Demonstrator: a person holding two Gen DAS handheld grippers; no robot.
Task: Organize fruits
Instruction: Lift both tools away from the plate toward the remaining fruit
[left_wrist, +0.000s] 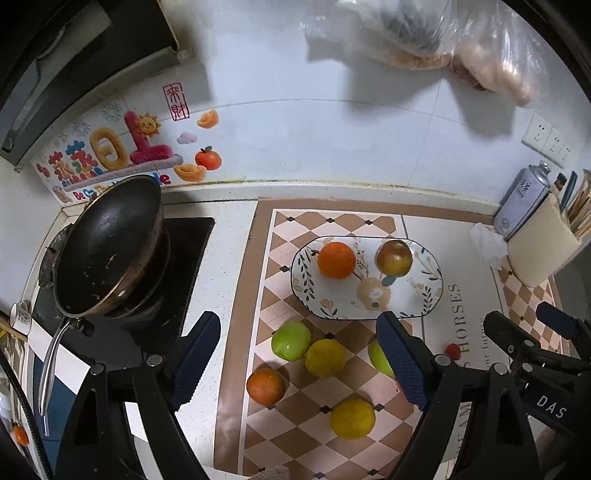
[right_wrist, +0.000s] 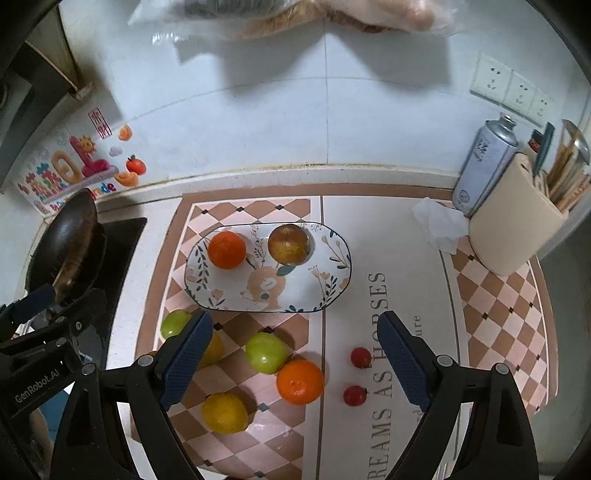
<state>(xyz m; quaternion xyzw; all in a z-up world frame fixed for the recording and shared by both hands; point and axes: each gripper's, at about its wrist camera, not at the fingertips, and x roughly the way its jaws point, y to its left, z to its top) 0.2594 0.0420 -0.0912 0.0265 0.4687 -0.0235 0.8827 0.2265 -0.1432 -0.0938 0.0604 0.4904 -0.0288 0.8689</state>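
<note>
An oval floral plate (left_wrist: 424, 299) (right_wrist: 332, 266) on the checkered mat holds an orange (left_wrist: 336, 259) (right_wrist: 226, 249) and a red-brown apple (left_wrist: 394, 257) (right_wrist: 289, 244). In front of it lie loose fruits: a green apple (left_wrist: 291, 339) (right_wrist: 266, 352), a yellow lemon (left_wrist: 325, 357), an orange (left_wrist: 265, 386) (right_wrist: 300, 381), another lemon (left_wrist: 352, 418) (right_wrist: 224, 412), a second green apple (right_wrist: 174, 322) and two small red tomatoes (right_wrist: 360, 357). My left gripper (left_wrist: 295, 360) is open above the loose fruits. My right gripper (right_wrist: 295, 360) is open above them too, holding nothing.
A black wok (left_wrist: 107, 247) sits on the stove at the left. A beige utensil holder (right_wrist: 517, 229) and a spray can (right_wrist: 484, 162) stand at the right, with crumpled tissue (right_wrist: 436, 225) beside them. Plastic bags (left_wrist: 424, 33) hang on the tiled wall.
</note>
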